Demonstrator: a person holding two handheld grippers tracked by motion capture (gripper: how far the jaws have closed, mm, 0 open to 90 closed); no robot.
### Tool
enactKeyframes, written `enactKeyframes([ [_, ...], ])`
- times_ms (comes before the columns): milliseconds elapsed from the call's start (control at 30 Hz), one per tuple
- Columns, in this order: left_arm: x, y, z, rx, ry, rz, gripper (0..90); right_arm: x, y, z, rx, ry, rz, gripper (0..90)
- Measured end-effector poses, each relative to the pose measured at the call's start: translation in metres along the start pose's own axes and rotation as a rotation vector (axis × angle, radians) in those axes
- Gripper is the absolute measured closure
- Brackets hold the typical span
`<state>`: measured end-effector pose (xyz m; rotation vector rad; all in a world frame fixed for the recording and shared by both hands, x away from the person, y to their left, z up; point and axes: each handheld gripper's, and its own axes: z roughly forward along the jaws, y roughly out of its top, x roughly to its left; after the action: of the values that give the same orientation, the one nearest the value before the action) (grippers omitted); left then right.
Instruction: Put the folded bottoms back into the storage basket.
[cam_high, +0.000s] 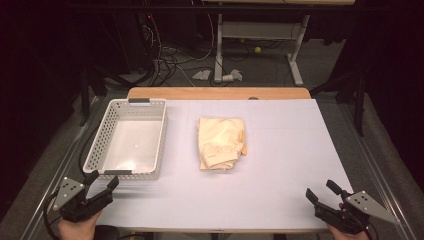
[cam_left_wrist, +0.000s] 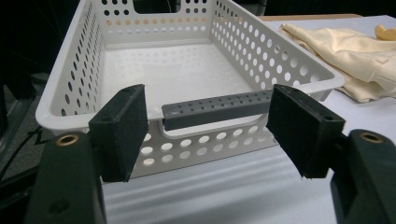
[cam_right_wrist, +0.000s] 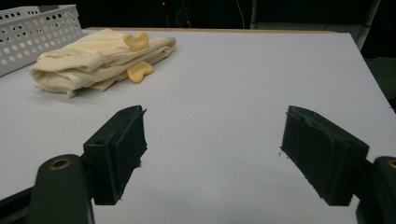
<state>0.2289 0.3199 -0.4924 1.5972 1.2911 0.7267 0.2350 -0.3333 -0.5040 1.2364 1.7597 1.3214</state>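
**Both tools idling at lower corners, jaws apart**

Left tool (cam_high: 102, 186) is sitting lower left in the high view, jaws gaping, gripping nothing. White basket (cam_high: 97, 145) is lying just above it, near but apart; in the left gripper view its grey handle (cam_left_wrist: 217, 108) is showing between the jaws. Right tool (cam_high: 322, 192) is sitting lower right, jaws also apart. Folded cream cloth (cam_high: 220, 142) is lying mid-frame on the surface (cam_high: 280, 165), well apart from both. No readable writing. Count: one basket, one cloth, two tools.
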Motion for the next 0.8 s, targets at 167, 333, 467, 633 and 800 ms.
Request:
enactKeyframes([
  [167,-0.0008,0.0005,0.0001,-0.002,-0.005,0.001,27.9,0.0007,-0.0002,0.0010,0.009,0.004,-0.004,22.6],
  [333,-0.0022,0.0010,0.0001,-0.008,-0.003,0.011,28.0,0.0007,-0.0004,0.0014,0.015,0.007,-0.006,22.6],
  [467,-0.0029,0.0016,0.0003,-0.011,-0.001,0.012,28.0,0.0004,-0.0005,0.0026,0.021,0.015,-0.004,22.6],
  [633,-0.0030,0.0017,-0.0015,-0.022,-0.001,0.008,28.0,0.0002,-0.0008,0.0027,0.023,0.022,0.001,22.6],
  [800,-0.0093,0.0032,-0.0005,-0.021,0.036,0.048,27.8,0.0011,-0.0006,0.0037,0.028,0.018,0.001,22.6],
])
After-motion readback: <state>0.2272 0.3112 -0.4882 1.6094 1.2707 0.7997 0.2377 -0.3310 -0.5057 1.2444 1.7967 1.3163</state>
